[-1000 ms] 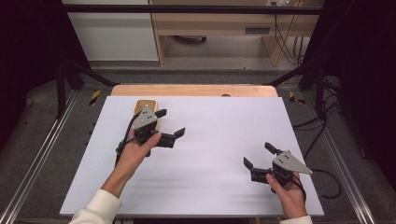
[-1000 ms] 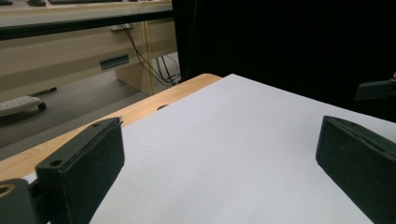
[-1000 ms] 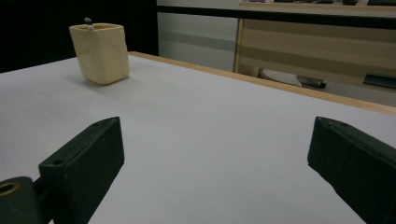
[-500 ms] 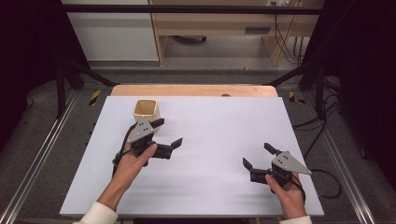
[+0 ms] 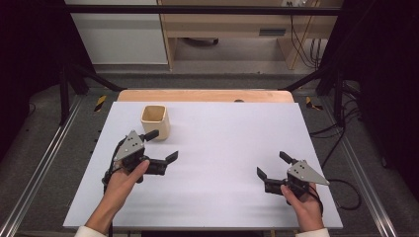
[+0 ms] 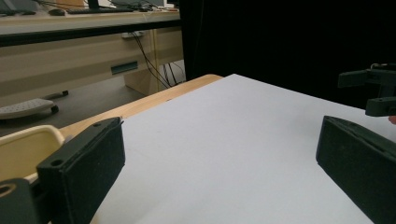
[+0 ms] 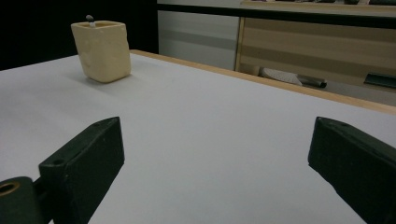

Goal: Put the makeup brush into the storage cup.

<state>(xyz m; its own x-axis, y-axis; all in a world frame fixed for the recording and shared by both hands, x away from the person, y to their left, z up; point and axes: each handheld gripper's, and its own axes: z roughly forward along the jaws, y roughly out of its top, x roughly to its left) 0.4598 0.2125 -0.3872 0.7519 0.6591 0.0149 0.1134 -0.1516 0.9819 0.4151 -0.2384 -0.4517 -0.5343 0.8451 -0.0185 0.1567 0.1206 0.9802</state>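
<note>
Surface: white bench (image 5: 222, 163) with a wooden strip along its far edge, framed by dark metal rails on both sides.
Background: pale wooden furniture and hanging cables beyond the far edge, dark curtains to either side.
Cup: 1 cream, square-sided cup (image 5: 155, 121) stands upright on the far-left part of the bench, its mouth open upward.
Cup seen from the right: in the right gripper view the cup (image 7: 102, 50) stands far off at the upper left, well apart from that gripper.
Left gripper: left gripper (image 5: 161, 146) is held low over the bench, just in front of the cup; its 2 jaws are spread wide and grasp nothing.
Left gripper and cup: the far jaw lies just beside the cup's near wall; whether it touches cannot be told. In the left gripper view the cup (image 6: 23, 149) sits outside that jaw, not between the 2.
Right gripper: right gripper (image 5: 273, 165) rests near the front-right corner, jaws wide apart and empty, pointing left.
Hands: 1 hand (image 5: 126, 180) grips the left gripper's body; the other hand (image 5: 302, 203) grips the right one.
</note>
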